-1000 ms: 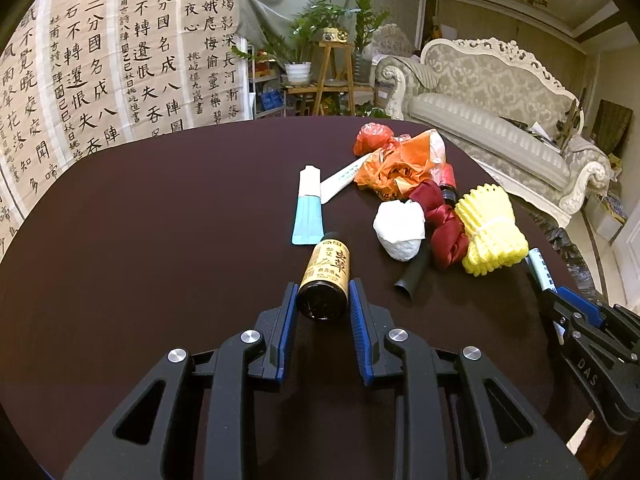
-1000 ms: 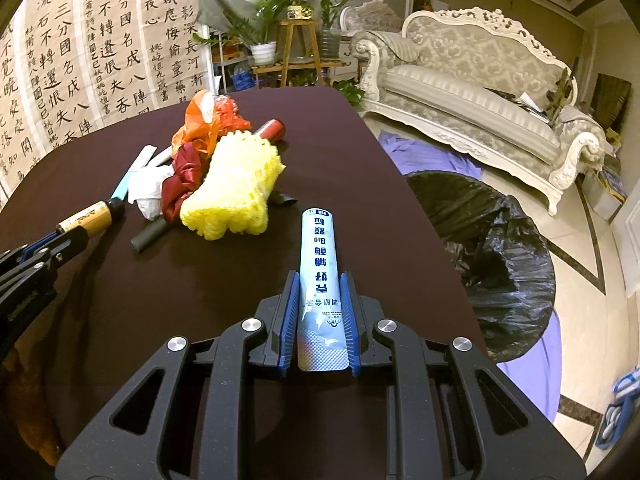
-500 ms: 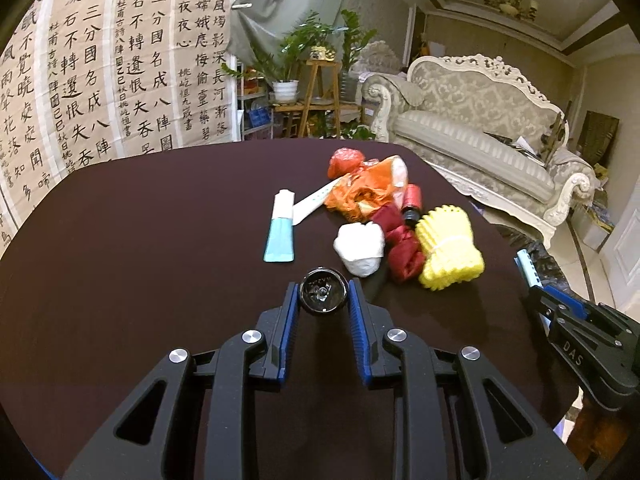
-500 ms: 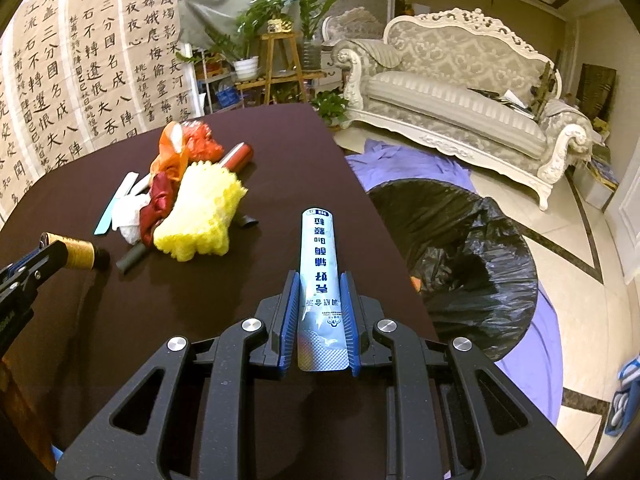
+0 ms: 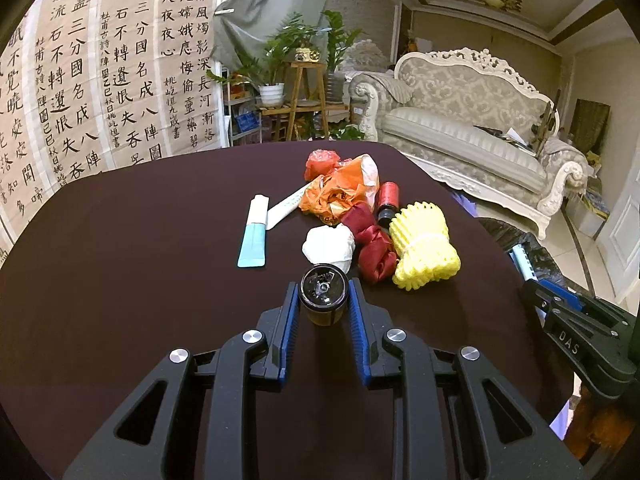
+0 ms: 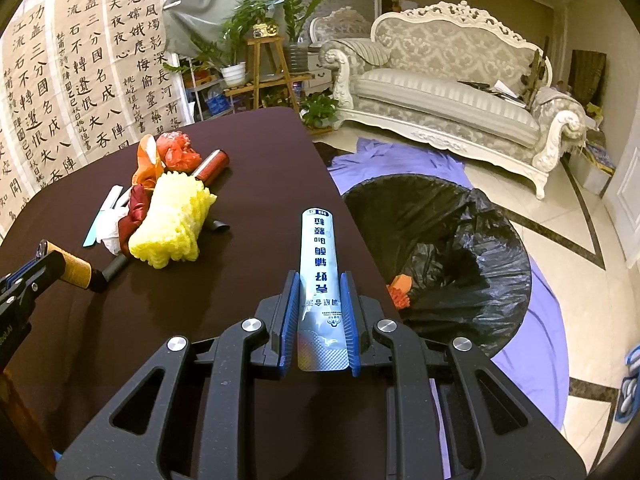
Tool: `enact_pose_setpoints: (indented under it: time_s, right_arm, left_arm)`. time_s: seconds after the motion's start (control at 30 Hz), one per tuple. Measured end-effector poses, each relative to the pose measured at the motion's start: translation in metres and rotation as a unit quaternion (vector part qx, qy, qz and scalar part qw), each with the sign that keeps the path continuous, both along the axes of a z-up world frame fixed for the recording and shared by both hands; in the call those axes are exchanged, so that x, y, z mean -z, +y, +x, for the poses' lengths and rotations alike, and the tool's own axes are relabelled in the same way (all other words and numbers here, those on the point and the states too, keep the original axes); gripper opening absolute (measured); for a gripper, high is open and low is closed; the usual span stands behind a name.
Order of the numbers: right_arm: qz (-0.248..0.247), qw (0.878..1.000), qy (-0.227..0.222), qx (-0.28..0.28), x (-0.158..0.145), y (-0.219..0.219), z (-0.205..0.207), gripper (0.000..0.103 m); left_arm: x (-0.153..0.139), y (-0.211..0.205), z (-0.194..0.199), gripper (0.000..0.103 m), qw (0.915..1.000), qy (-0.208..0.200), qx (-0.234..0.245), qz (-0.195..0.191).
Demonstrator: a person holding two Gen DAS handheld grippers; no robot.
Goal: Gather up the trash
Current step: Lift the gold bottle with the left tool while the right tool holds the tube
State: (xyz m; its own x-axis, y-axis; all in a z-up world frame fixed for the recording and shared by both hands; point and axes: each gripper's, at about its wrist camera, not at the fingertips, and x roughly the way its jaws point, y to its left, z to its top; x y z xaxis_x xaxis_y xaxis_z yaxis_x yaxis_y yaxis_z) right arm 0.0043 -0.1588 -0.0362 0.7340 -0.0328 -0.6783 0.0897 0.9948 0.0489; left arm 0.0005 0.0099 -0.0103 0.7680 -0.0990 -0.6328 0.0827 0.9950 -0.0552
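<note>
A small dark glass bottle with a yellow label (image 5: 323,295) is clamped between the blue-padded fingers of the left gripper (image 5: 323,300), base toward the camera and raised clear of the dark brown round table (image 5: 120,260), evidently so that it can be carried off. A pale blue printed sachet (image 6: 320,276) is pinched lengthwise in the right gripper (image 6: 320,308), which is held over the table's edge beside the black-lined trash bin (image 6: 460,248), where an orange scrap (image 6: 400,290) is seen inside. The sachet is judged ready for dropping. Left heaped on the table are a yellow foam net (image 5: 424,246), a crumpled white tissue (image 5: 329,245), dark red cloth (image 5: 374,248), an orange plastic bag (image 5: 344,190) and a blue-and-white sachet (image 5: 254,232).
</note>
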Motion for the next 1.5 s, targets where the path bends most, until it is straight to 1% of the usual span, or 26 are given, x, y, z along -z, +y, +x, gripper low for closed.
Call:
enact_pose_setpoints:
  time_s: [0.23,0.53,0.97,1.1,1.17,1.3,1.37,1.5]
  right_arm:
    - [0.012,1.0,-0.004,0.001,0.001,-0.006,-0.002,0.02]
    - [0.018,1.0,-0.001,0.0,0.005,-0.01,-0.002,0.02]
    - [0.022,1.0,0.009,-0.017,0.013,0.004,0.0,0.02]
    - [0.023,0.999,0.011,-0.02,0.014,0.006,0.0,0.02]
    - [0.024,0.999,0.012,-0.021,0.014,0.008,0.0,0.02]
    - [0.025,0.999,0.015,-0.024,0.015,0.009,0.001,0.02]
    - [0.025,0.999,0.016,-0.026,0.016,0.011,0.001,0.02]
    - [0.025,0.999,0.015,-0.029,0.015,0.013,-0.002,0.02]
  left_arm:
    - [0.002,-0.004,-0.002,0.025,1.0,0.0,0.005,0.009]
    - [0.004,-0.002,-0.003,0.025,1.0,-0.002,0.0,0.009]
    - [0.026,0.006,0.003,0.025,0.9992,0.039,-0.007,0.006]
    - [0.026,0.01,0.0,0.025,0.9991,0.042,-0.006,-0.001]
    - [0.025,0.011,-0.001,0.032,0.9991,0.042,-0.003,-0.002]
    - [0.024,0.012,-0.002,0.036,0.999,0.045,-0.002,-0.003]
    - [0.023,0.013,-0.005,0.04,0.9989,0.047,-0.004,-0.004]
    - [0.024,0.015,-0.011,0.04,0.9986,0.053,-0.005,-0.005]
